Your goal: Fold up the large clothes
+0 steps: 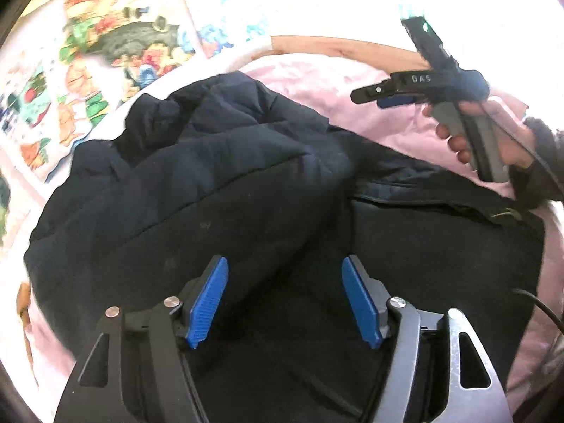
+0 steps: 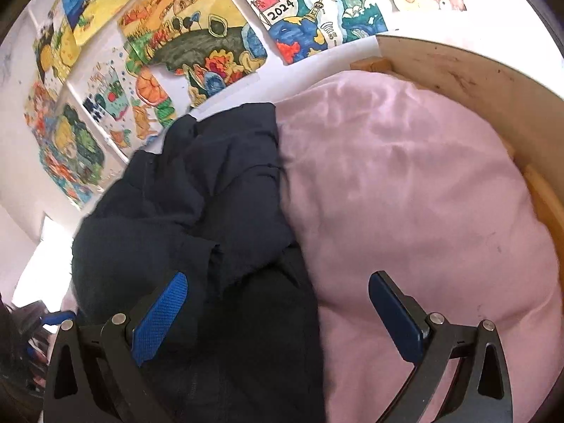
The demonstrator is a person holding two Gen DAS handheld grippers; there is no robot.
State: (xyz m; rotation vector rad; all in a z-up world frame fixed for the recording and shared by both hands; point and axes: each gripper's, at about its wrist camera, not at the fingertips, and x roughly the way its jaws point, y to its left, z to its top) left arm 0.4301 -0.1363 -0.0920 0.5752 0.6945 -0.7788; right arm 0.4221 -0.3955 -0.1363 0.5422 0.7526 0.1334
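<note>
A large dark navy padded jacket (image 1: 218, 190) lies bunched on a pink bedsheet (image 1: 370, 105). My left gripper (image 1: 284, 275) is open just above the jacket's middle, nothing between its blue pads. The right gripper (image 1: 373, 97) shows in the left wrist view at the upper right, held in a hand above the sheet beside the jacket. In the right wrist view the jacket (image 2: 211, 218) fills the left half and the pink sheet (image 2: 405, 194) the right. My right gripper (image 2: 278, 296) is open and empty over the jacket's right edge.
A wooden bed frame (image 2: 469, 77) runs along the right and far side. A white wall with several colourful drawings (image 2: 197, 42) stands behind the bed. A black cable (image 1: 543, 310) hangs at the right of the left wrist view.
</note>
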